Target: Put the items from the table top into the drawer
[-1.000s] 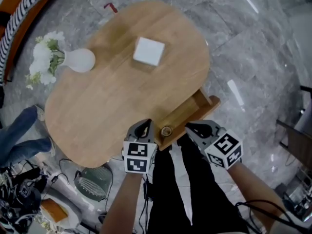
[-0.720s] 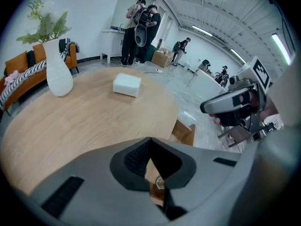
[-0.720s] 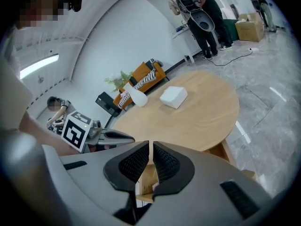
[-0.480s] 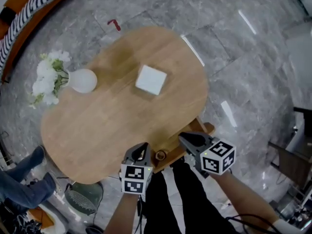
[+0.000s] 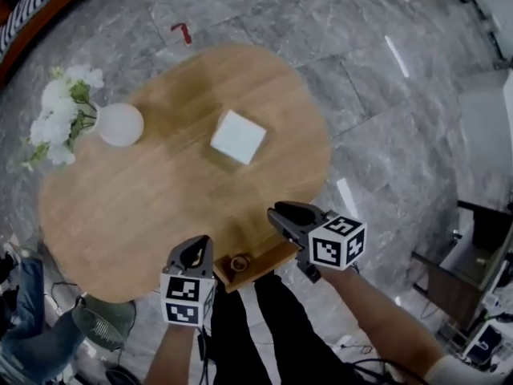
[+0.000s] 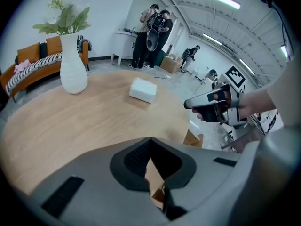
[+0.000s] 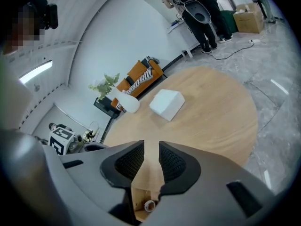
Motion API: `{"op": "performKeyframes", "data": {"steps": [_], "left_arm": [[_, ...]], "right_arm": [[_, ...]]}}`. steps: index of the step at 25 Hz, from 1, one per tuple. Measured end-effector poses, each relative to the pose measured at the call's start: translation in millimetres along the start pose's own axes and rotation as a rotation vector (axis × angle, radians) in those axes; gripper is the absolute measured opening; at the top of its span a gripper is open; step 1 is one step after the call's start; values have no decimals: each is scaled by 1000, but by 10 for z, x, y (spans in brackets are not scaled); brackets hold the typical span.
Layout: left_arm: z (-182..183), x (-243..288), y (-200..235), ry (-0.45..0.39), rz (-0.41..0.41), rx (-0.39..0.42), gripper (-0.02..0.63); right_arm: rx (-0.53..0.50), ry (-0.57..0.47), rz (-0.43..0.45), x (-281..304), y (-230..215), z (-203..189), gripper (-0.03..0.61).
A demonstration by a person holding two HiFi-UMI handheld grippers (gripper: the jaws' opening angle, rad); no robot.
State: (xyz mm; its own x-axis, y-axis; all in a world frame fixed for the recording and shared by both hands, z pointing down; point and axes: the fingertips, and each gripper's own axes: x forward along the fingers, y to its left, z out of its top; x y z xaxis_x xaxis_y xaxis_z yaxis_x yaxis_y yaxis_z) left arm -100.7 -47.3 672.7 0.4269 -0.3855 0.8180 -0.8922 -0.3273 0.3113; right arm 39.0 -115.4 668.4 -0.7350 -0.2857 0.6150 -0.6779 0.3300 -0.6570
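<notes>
Your left tool (image 5: 199,245) is clenched: in the left gripper view its two dark pads meet at the tips with nothing caught between them. It hovers at the near edge of the oval wooden tabletop (image 5: 144,207), just left of the open drawer (image 5: 272,255), and points steeply down. Your right tool (image 5: 275,212) is released. Its jaws have just been opening, and in the right gripper view the pads stand apart with a narrow gap that shows only bare wood and the drawer below, so it holds nothing. That tool sits at the drawer's right end, angled across towards the tabletop. The drawer sticks out from under the near edge, between your two tools, and a small ring-shaped object (image 5: 239,264) lies inside it; what it is cannot be made out. The white box (image 5: 238,136) lies on the tabletop towards the far right side, well apart from both tools and not in the drawer. A round white vase (image 5: 120,124) stands near the tabletop's left edge, with white flowers (image 5: 62,111) and green leaves reaching out past the rim over the grey marble floor (image 5: 385,135).
</notes>
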Motion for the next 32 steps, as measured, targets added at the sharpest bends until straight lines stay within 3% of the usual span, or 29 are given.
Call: {"op": "performKeyframes", "data": {"steps": [12,18,25,30,32], "left_arm": [[25,3,201,-43,32,-49,0],[40,-77,324,-64,56,-87,0],[-29,-142,424,-64,75,-111,1],[-84,-193,478,-73,85,-114,0],[-103,-214,507,-80,93,-113,0]], "right_arm": [[42,20,3,425,-246,407,152],[136,4,6,612,-352,623,187],[336,-39,-44,852,-464,821,249],[454,-3,-135,983,-596,760,236],[468,-6,-144,1001,-560,786,133]]}}
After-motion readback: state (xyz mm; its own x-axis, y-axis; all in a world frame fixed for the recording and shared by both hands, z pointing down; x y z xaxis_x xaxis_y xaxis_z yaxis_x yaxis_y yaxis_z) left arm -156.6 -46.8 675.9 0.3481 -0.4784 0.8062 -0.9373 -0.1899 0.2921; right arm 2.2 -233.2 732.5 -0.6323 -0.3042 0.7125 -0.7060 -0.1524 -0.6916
